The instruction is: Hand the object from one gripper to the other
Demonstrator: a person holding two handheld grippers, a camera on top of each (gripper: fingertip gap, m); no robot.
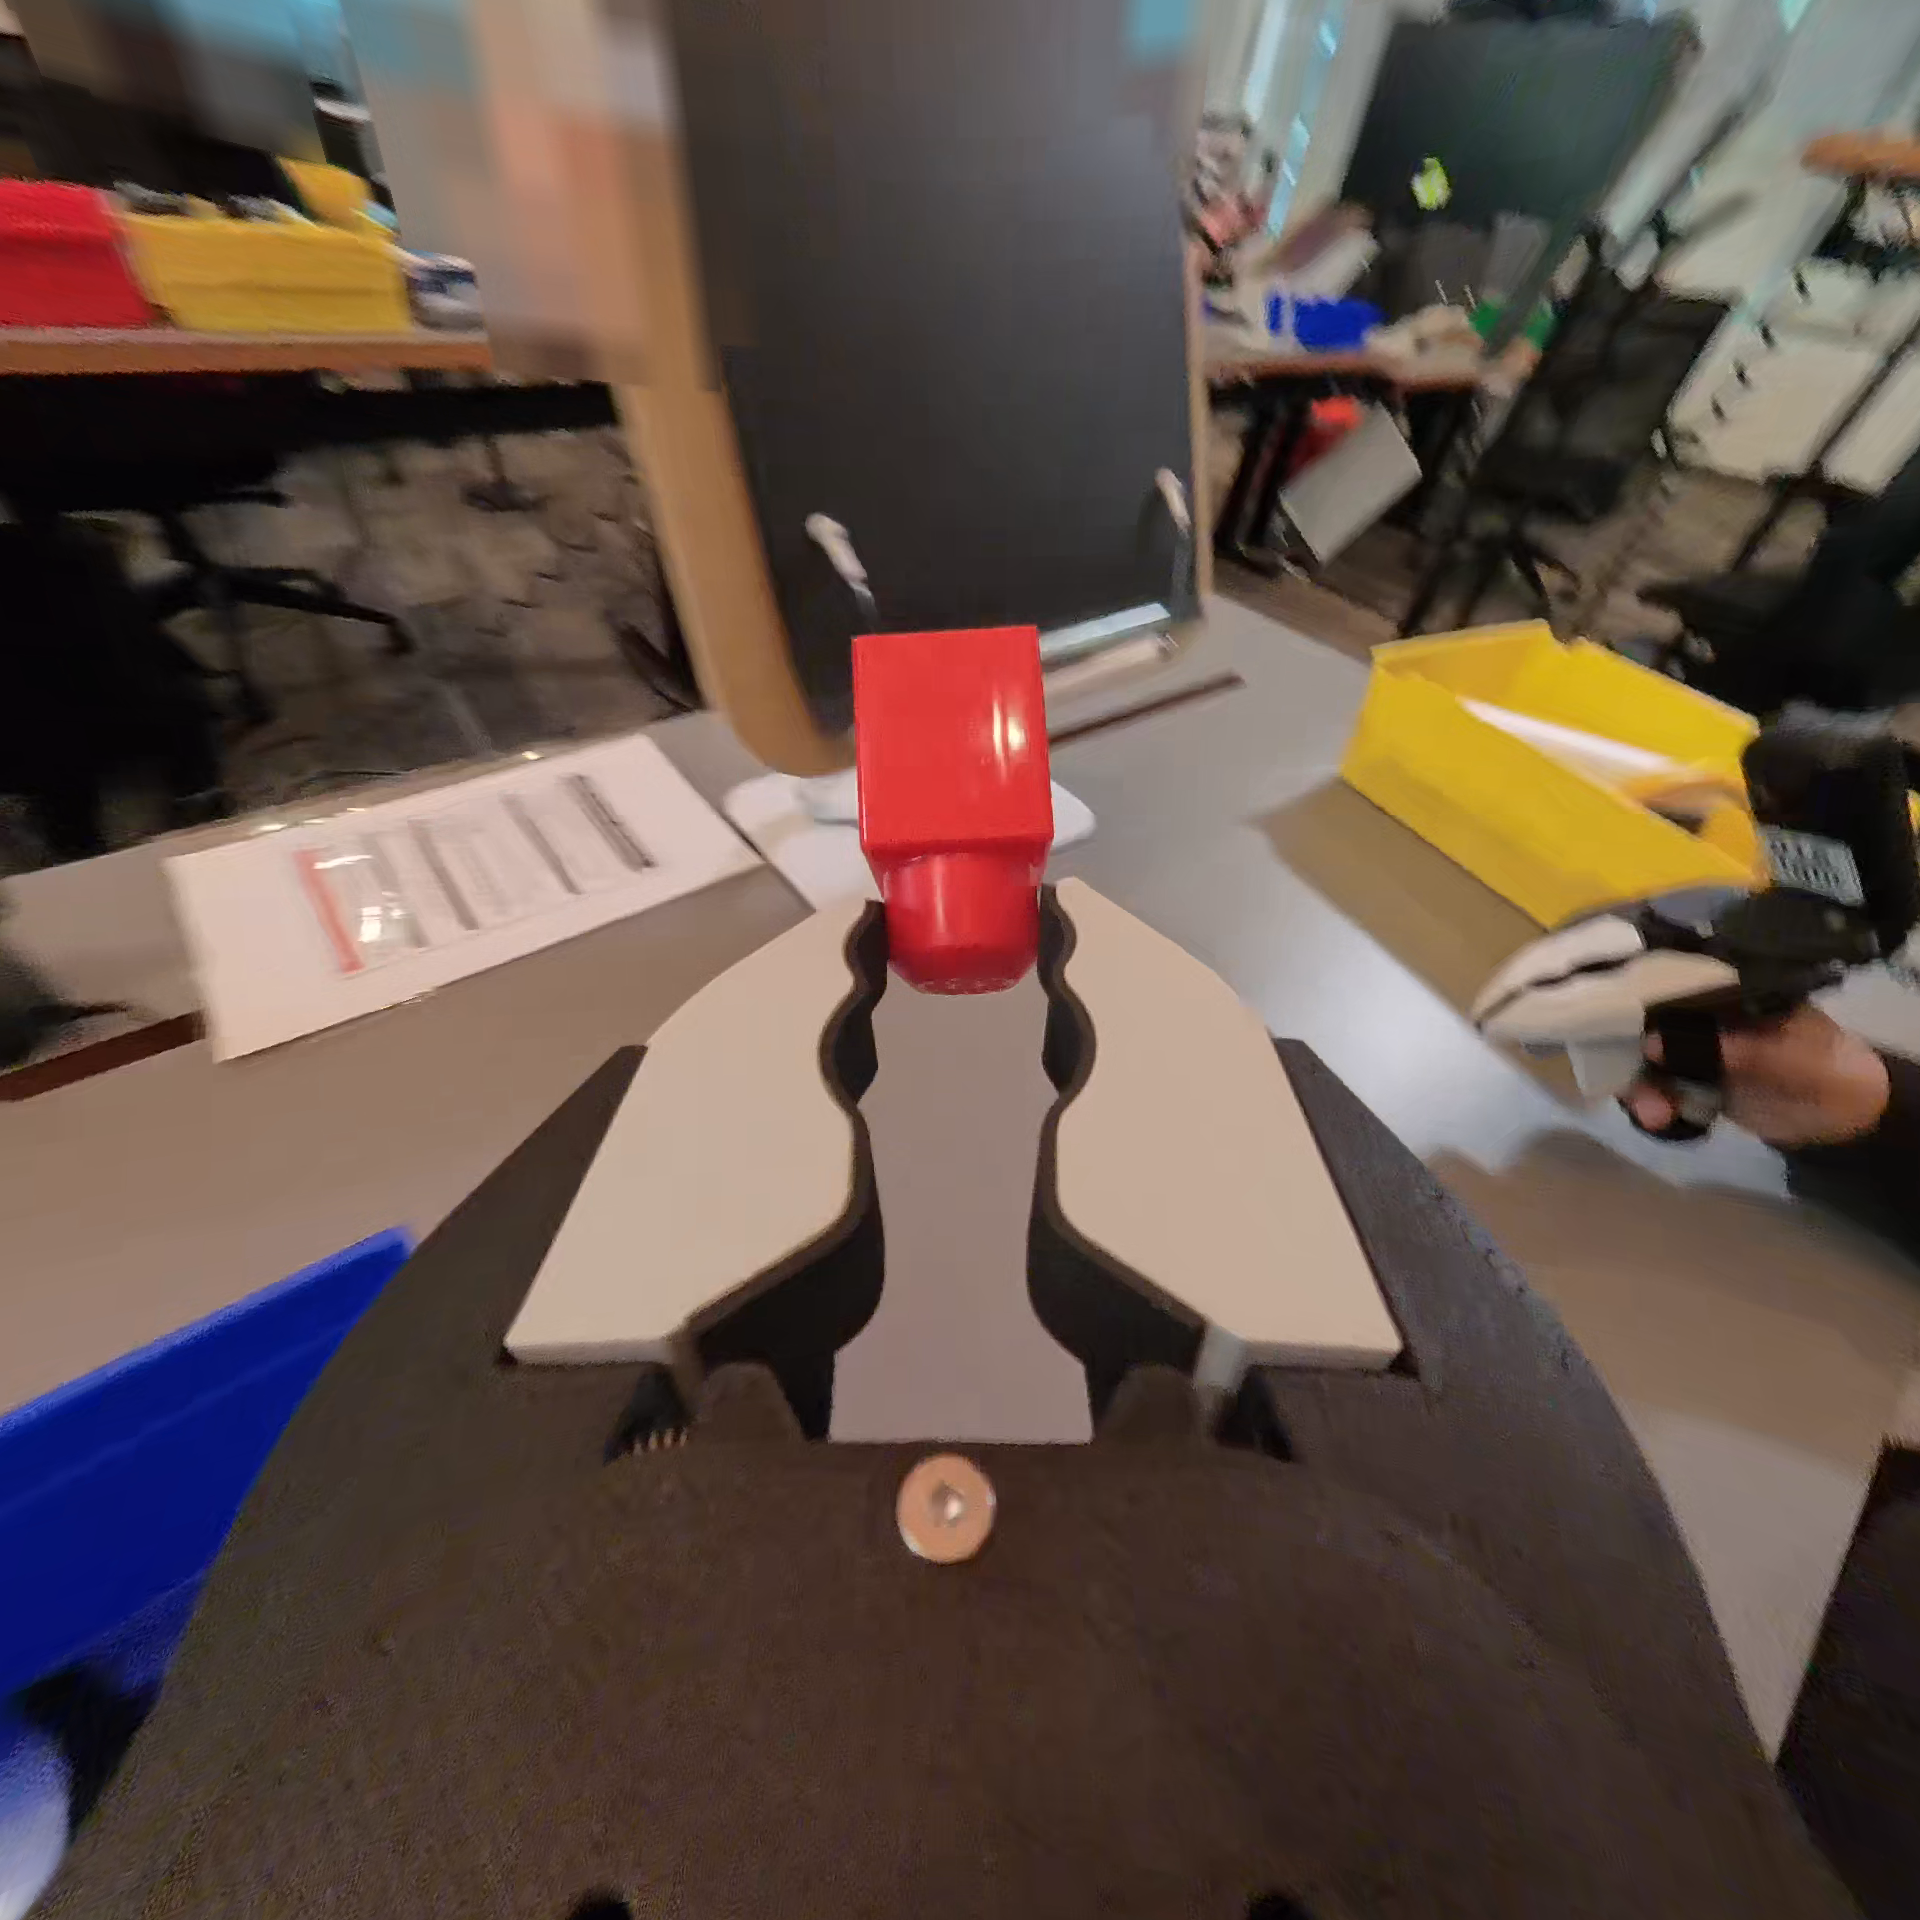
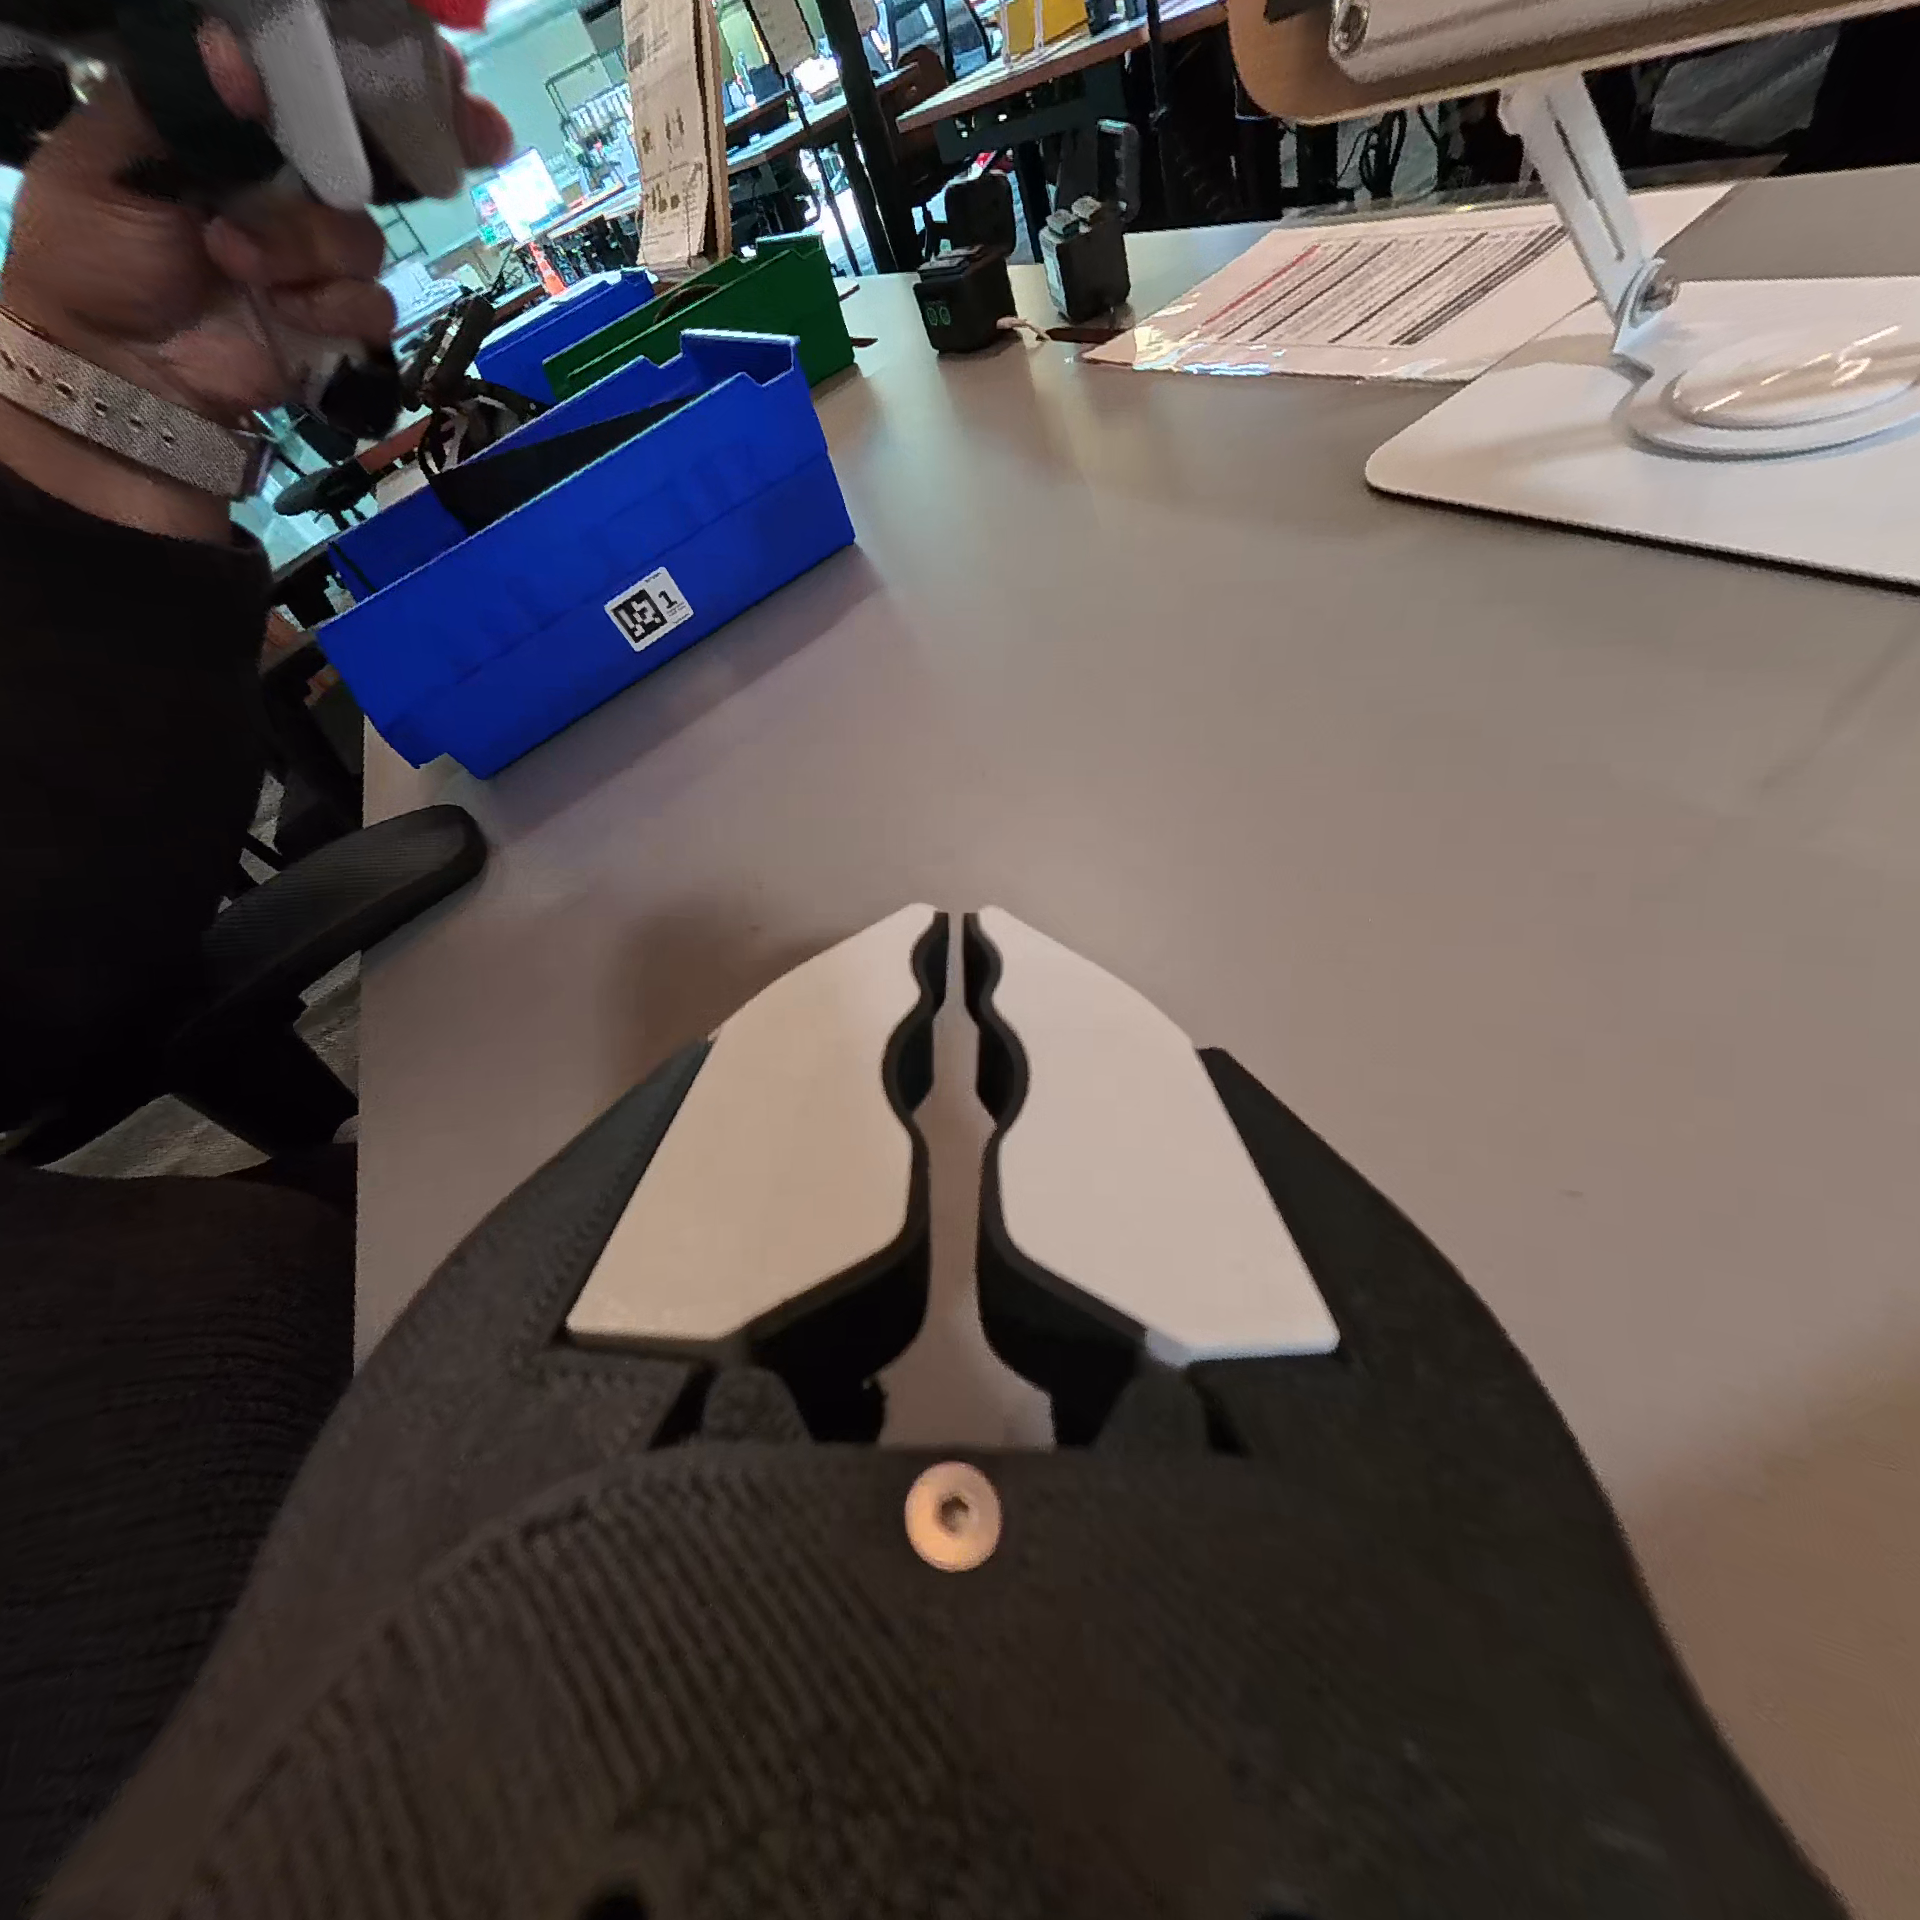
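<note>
In the left wrist view my left gripper [image 1: 958, 925] is shut on a glossy red block [image 1: 951, 758], a square body with a round peg; the fingertips pinch the peg and hold the block above the grey table [image 1: 1195, 935]. My right gripper [image 2: 956, 916] is shut and empty, low over the grey table [image 2: 1247, 779]. It also shows at the right edge of the left wrist view [image 1: 1496, 1003], held in a hand, apart from the block. In the right wrist view the left gripper [image 2: 343, 125] sits at the top left, where only a sliver of the red block [image 2: 457, 8] shows.
A yellow bin [image 1: 1538, 769] stands at the right. A blue bin [image 2: 592, 592] stands at the left, with a green bin [image 2: 727, 307] behind it. A laminated paper sheet [image 1: 447, 883] and a white monitor stand [image 2: 1714, 416] lie at the back. A chair armrest [image 2: 343, 904] is at the table's left edge. The tips of one gripper are about 30 centimeters away from the tips of the other.
</note>
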